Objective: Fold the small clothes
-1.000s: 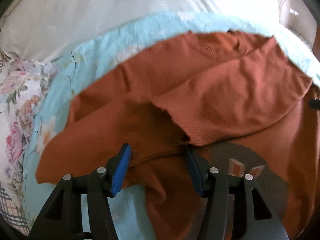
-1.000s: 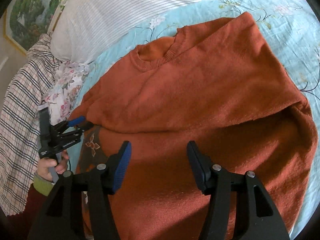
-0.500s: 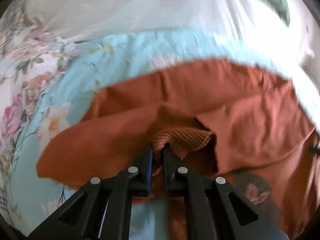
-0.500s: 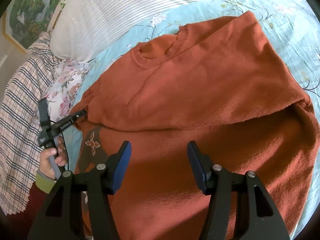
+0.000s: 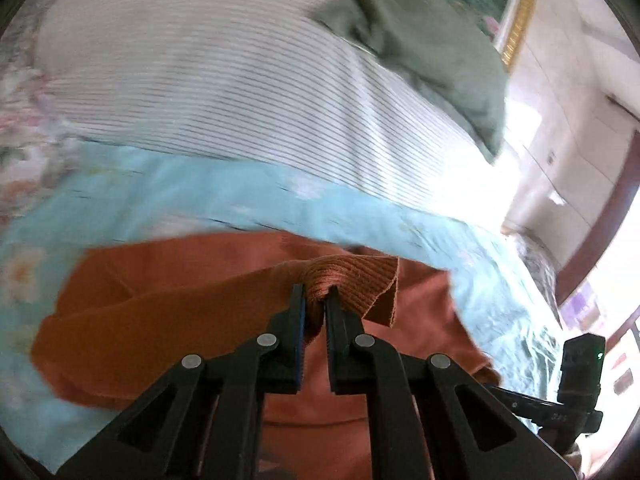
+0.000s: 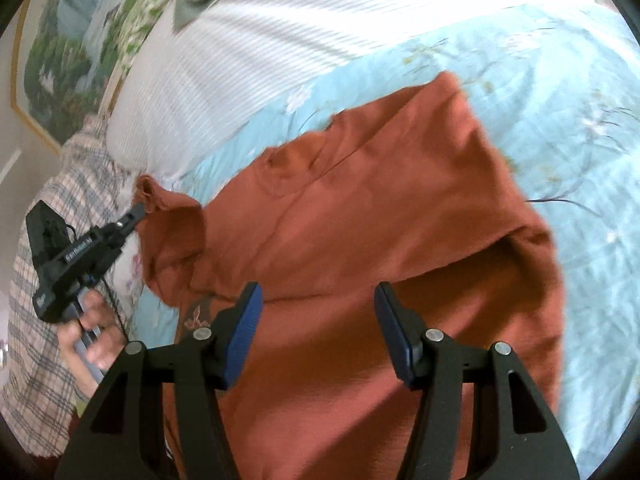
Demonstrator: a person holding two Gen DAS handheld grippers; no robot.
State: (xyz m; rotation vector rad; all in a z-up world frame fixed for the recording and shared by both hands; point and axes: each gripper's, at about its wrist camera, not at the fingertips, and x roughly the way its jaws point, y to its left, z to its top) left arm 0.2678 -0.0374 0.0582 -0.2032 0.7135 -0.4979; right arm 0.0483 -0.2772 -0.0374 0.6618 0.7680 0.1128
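A rust-orange sweater (image 6: 360, 208) lies on a light blue floral bedspread (image 6: 560, 120), its right sleeve folded across the chest. My left gripper (image 5: 316, 300) is shut on the ribbed cuff (image 5: 352, 284) of the other sleeve and holds it lifted off the bed; it also shows in the right wrist view (image 6: 138, 210), at the sweater's left side. My right gripper (image 6: 318, 300) is open and empty, hovering over the sweater's lower body.
A white striped pillow (image 5: 220, 92) lies behind the sweater with a green garment (image 5: 432, 48) on it. A plaid cloth (image 6: 36, 280) lies at the left edge. A framed picture (image 6: 60, 60) hangs behind. The right gripper's body (image 5: 576, 380) shows at lower right in the left view.
My left gripper closed on the sleeve cuff and lifted it up and away from the sweater's body. My right gripper stayed open over the lower body.
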